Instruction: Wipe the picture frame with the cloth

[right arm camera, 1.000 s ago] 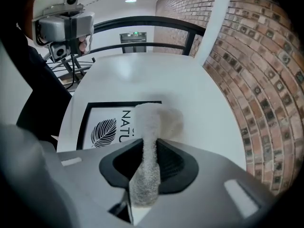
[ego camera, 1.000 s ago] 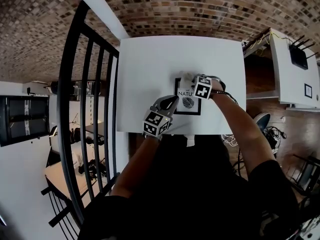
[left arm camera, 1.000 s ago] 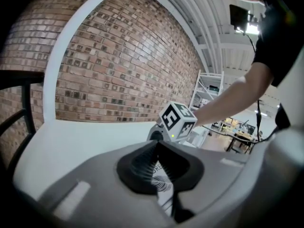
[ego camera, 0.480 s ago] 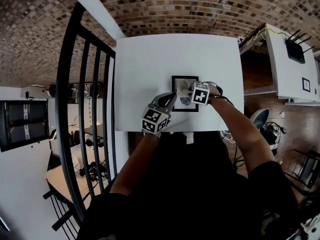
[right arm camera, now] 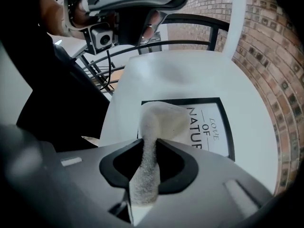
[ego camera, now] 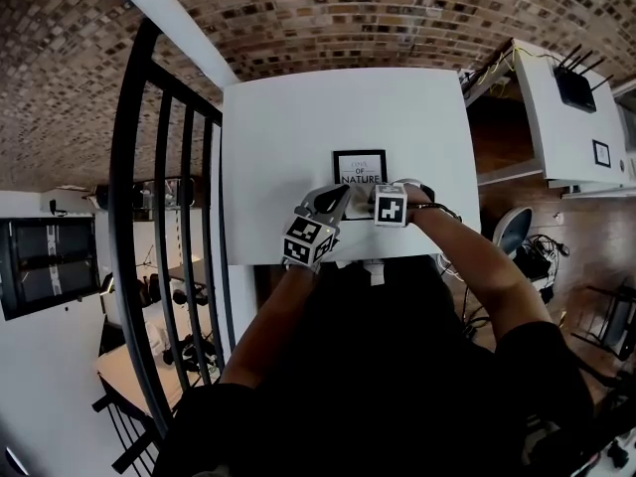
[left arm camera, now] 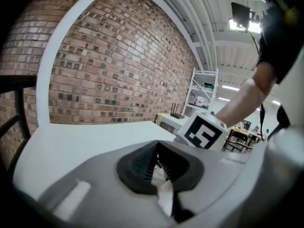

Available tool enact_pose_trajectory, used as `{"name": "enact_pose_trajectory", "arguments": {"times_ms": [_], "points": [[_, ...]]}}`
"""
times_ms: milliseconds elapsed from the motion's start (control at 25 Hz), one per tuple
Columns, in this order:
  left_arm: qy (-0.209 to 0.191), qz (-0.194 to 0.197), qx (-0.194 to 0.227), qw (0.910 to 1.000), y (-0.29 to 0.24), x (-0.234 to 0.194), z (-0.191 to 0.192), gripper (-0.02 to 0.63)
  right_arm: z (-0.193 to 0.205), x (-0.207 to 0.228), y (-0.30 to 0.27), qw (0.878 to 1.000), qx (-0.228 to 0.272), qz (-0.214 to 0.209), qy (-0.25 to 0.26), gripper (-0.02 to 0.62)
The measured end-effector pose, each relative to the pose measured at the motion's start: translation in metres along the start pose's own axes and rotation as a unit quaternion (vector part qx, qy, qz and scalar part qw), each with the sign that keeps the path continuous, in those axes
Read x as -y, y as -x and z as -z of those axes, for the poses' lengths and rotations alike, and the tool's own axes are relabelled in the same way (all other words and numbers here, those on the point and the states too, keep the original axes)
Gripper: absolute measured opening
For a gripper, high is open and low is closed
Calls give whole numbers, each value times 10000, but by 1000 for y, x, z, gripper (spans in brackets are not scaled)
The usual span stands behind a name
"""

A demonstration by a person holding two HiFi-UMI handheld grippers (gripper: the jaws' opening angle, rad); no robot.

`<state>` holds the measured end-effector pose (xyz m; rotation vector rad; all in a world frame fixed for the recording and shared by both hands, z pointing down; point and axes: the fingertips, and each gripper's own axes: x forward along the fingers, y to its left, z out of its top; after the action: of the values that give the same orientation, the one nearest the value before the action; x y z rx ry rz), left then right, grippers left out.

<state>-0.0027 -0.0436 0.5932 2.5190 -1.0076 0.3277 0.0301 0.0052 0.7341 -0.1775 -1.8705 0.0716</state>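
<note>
Clamping cloth (right arm camera: 159, 120): R gripper (right arm camera: 148, 158), own view.

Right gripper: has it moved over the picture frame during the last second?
Yes. The right gripper, tongs shut on the cloth, slid toward the person, from the picture frame's far end to its near end, nearer the table's front edge.

**Grey tongs, black sleeves**

The left gripper (ego camera: 338, 199) and right gripper (ego camera: 366, 203) share grey shells and black ribbed pads (left arm camera: 142, 164). Each carries 1 white cube (ego camera: 308, 242) with black square markers. Behind them are short black sleeves (ego camera: 537, 356) and a dark wristband (ego camera: 427, 188).
</note>
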Motion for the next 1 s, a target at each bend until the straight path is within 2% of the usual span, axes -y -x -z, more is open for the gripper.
{"name": "enact_pose_trajectory", "arguments": {"times_ms": [280,480,640,840,1000], "points": [[6,-115,-65,9999,-4,-4,2,2,-1,-23,9,9994,-78,-314,143,84],[-42,-87,-60,9999,-11,-4,0,2,3,-7,20,9999,18,-109,69,84],[-70,-101,-31,9999,-17,-4,-6,2,8,45,44,9984,126,545,-61,86],[-83,-40,-69,9999,-27,4,-11,2,26,118,69,9880,130,1518,-248,86],[-80,-55,-132,9999,-31,8,-8,2,38,147,68,9830,28,1775,-472,86]]}}
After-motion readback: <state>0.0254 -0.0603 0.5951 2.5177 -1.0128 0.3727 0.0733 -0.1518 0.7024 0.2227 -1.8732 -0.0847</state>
